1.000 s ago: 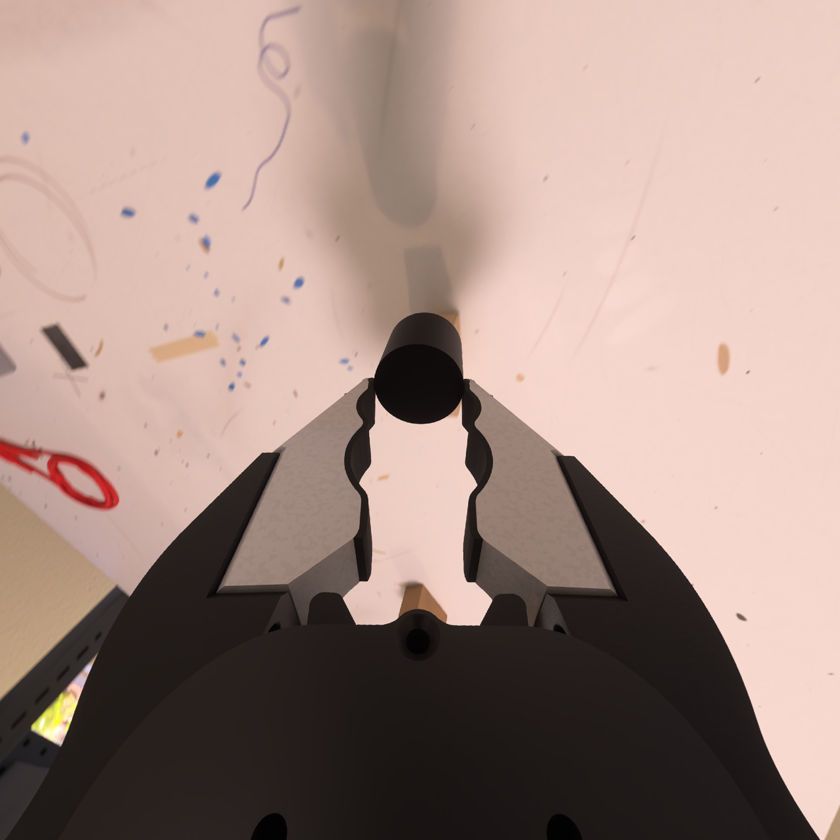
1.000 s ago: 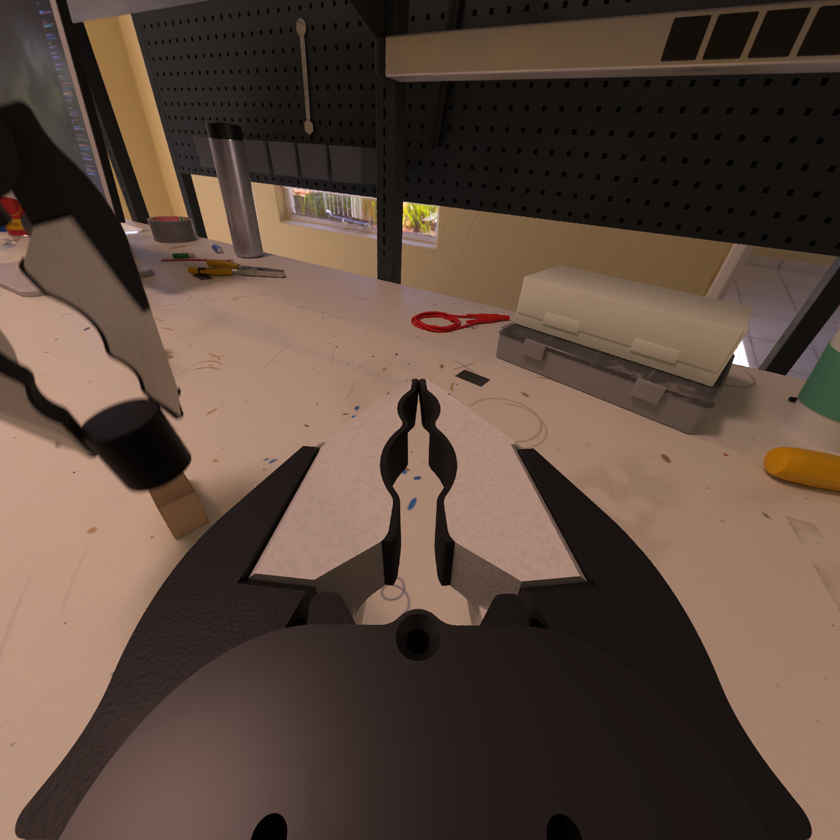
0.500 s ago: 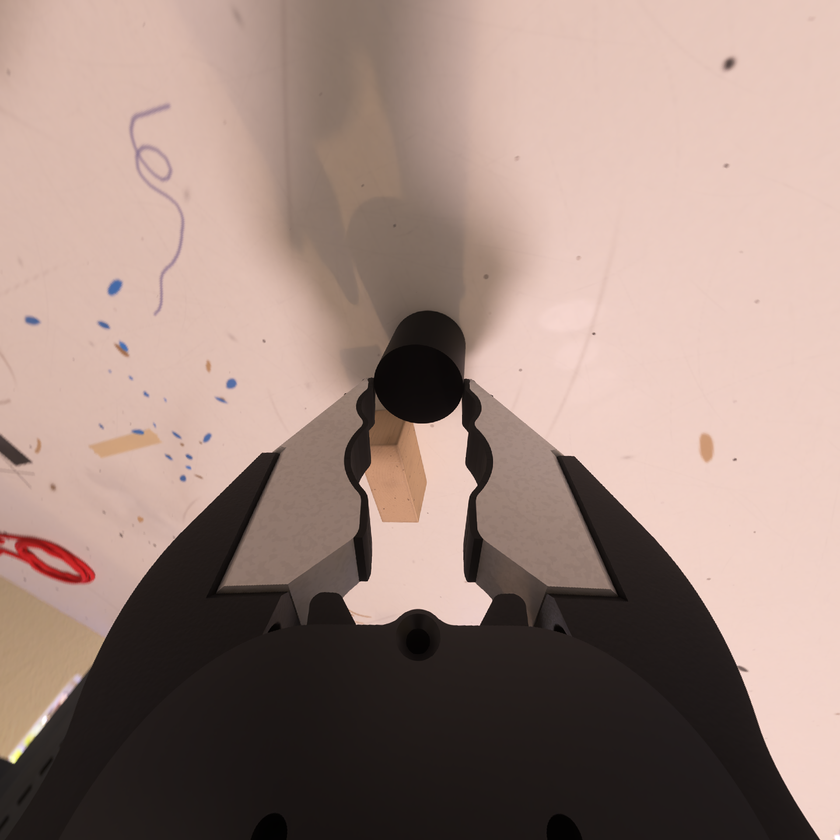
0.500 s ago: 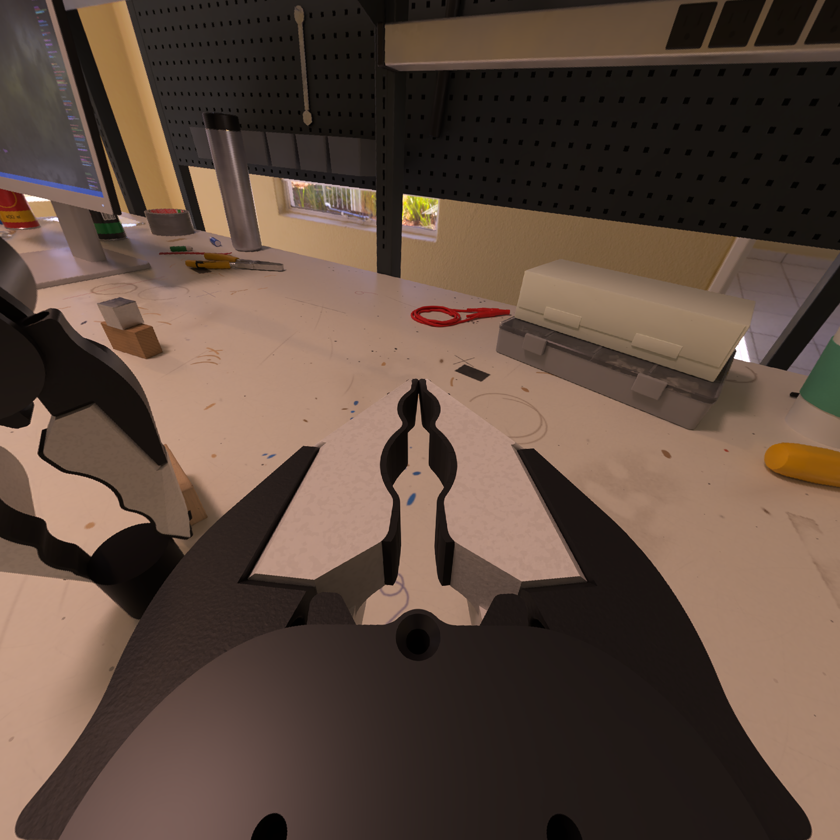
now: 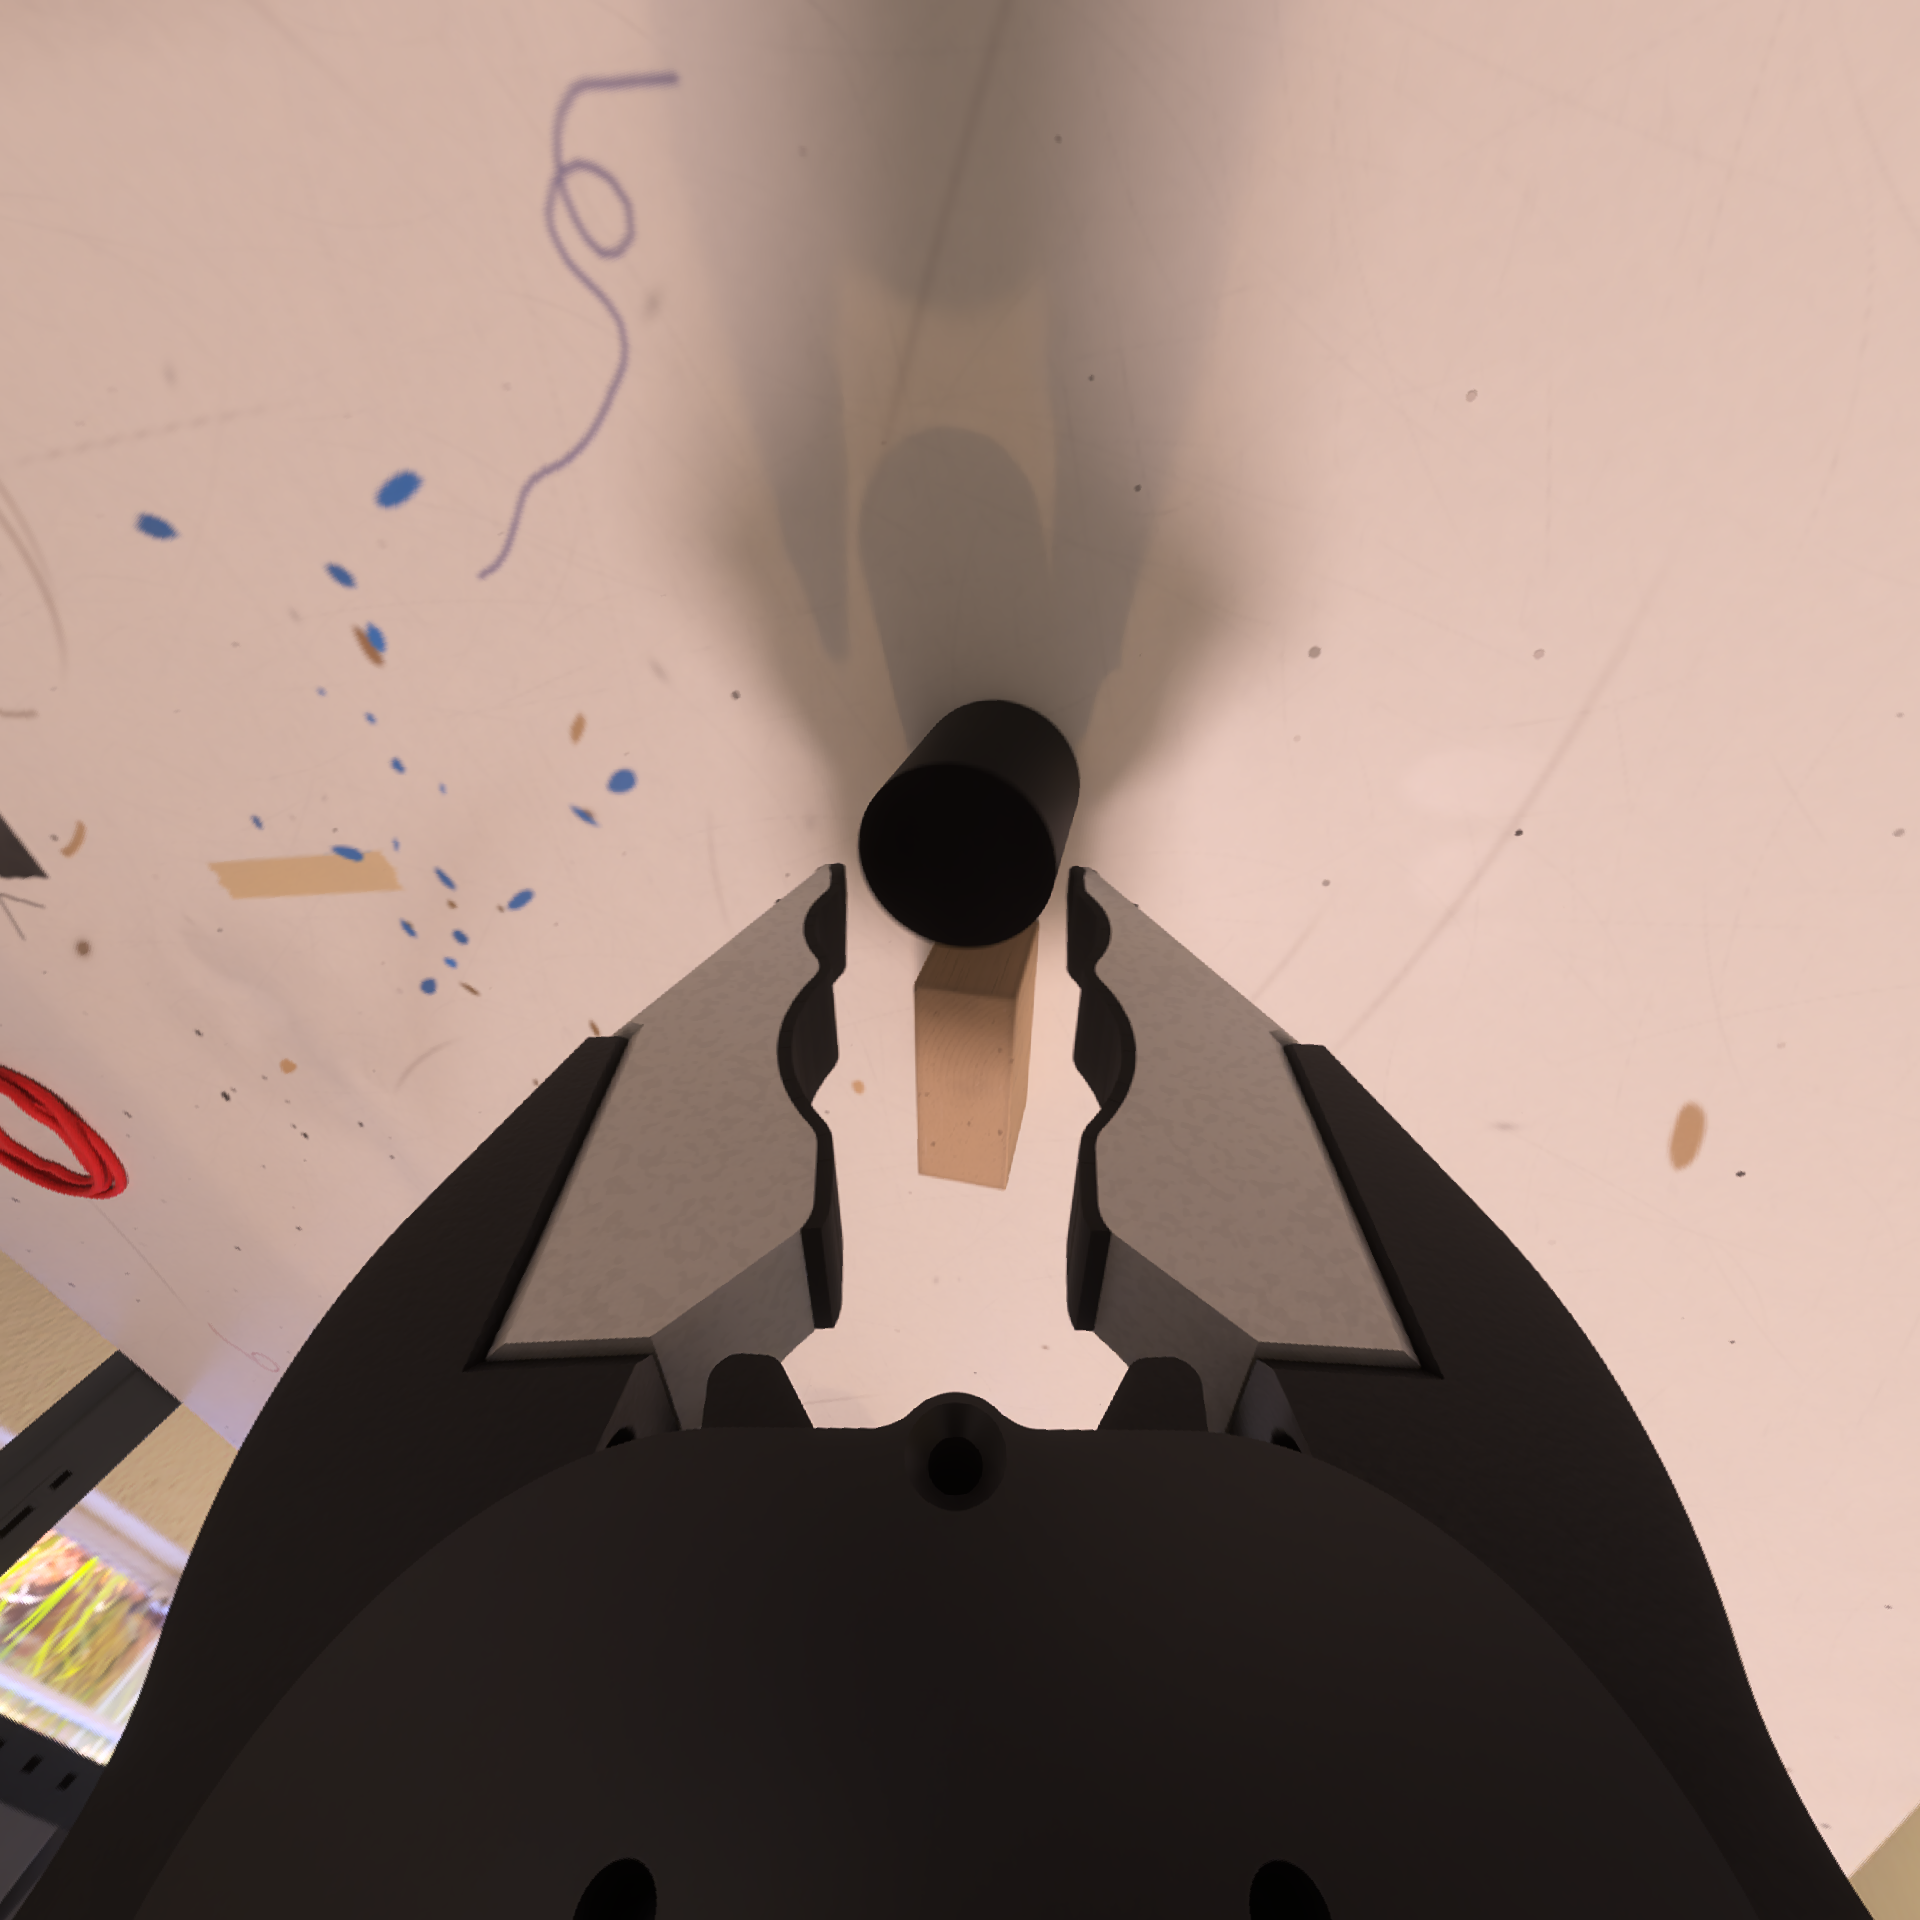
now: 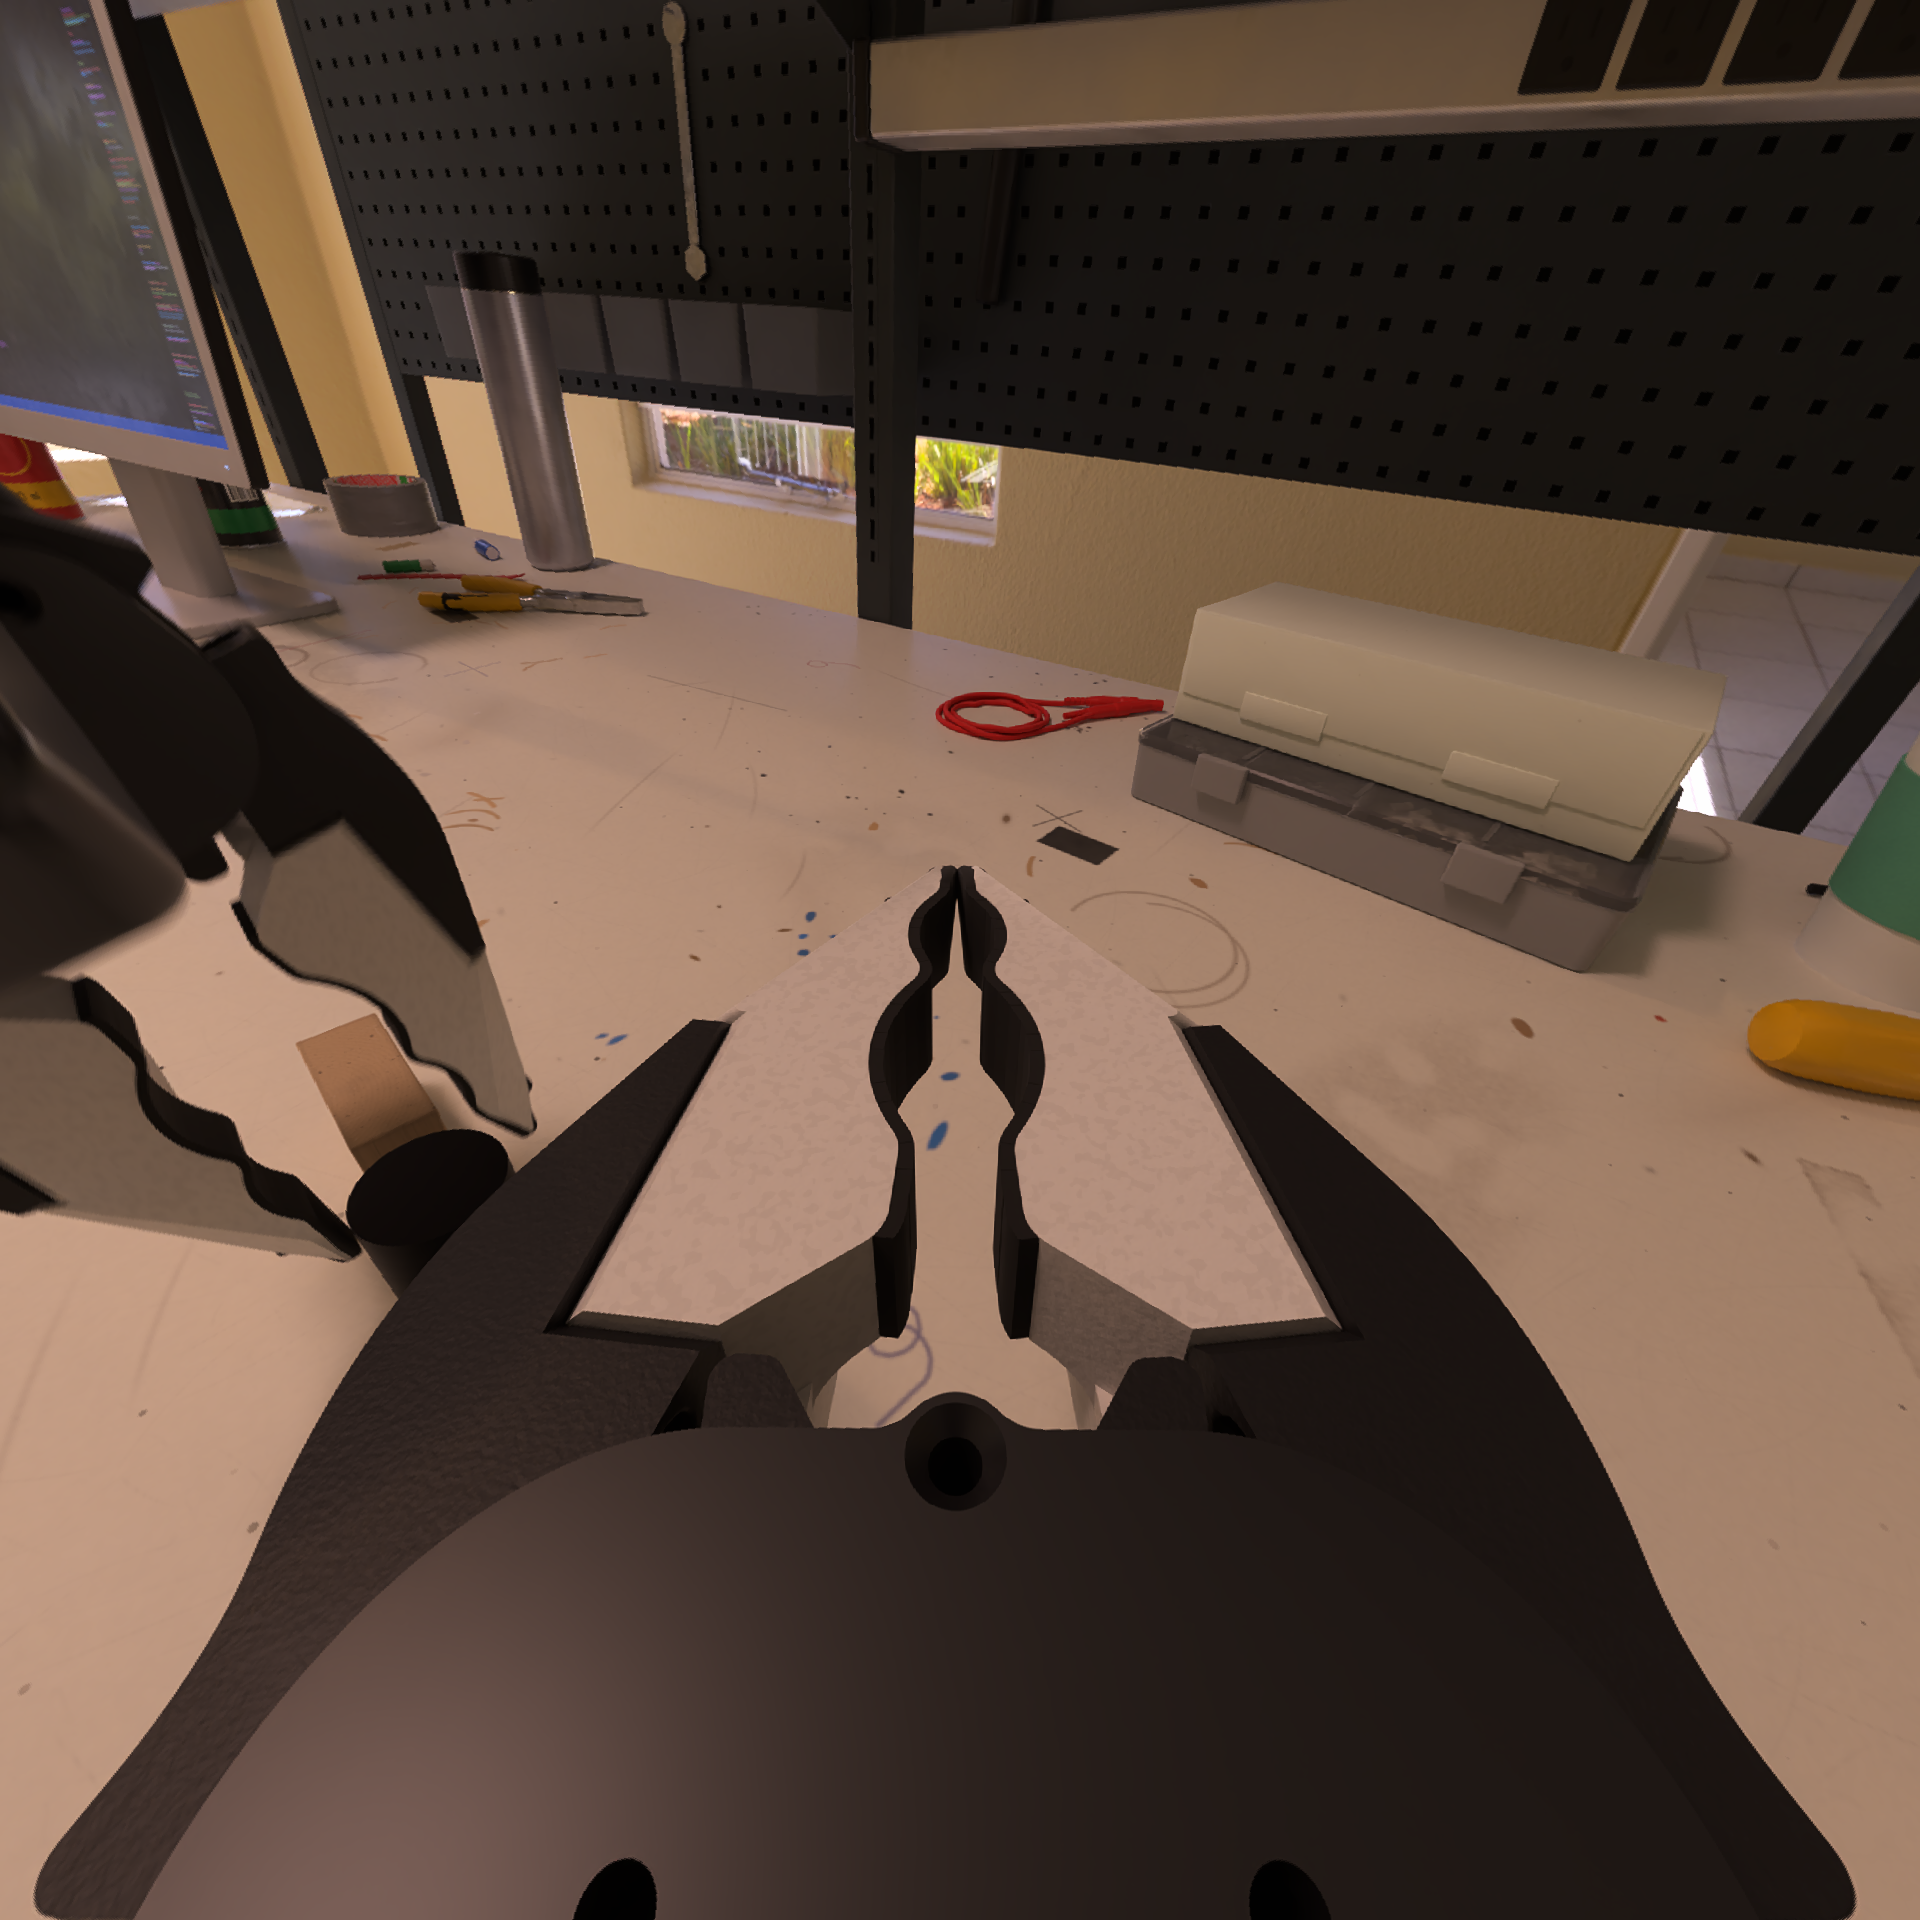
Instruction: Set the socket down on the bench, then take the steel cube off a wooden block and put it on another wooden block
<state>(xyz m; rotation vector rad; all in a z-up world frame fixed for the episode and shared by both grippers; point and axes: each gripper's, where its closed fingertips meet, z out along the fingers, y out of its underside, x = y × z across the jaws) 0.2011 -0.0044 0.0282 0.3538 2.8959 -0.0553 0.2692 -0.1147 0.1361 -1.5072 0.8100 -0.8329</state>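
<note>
Socket (image 5: 961, 831), a short black cylinder, appears to stand on end on the bench (image 5: 1455, 520), just beside a bare wooden block (image 5: 966, 1060), well in from the back edge and over toward the left side of the tabletop. The left gripper (image 5: 956, 883) points down over it with its claw a little apart: a thin gap shows between each fingertip and the socket's side, so the grip looks let go, though whether the socket's base is fully on the surface is hard to tell. The first step therefore seems done or all but done. The right gripper (image 6: 956, 878) hovers near the middle of the bench, its claw closed tip to tip on nothing. The steel cube and the block under it are not in view, so that whole second step, lifting the cube and placing it on another block, is judged yet to begin.
</note>
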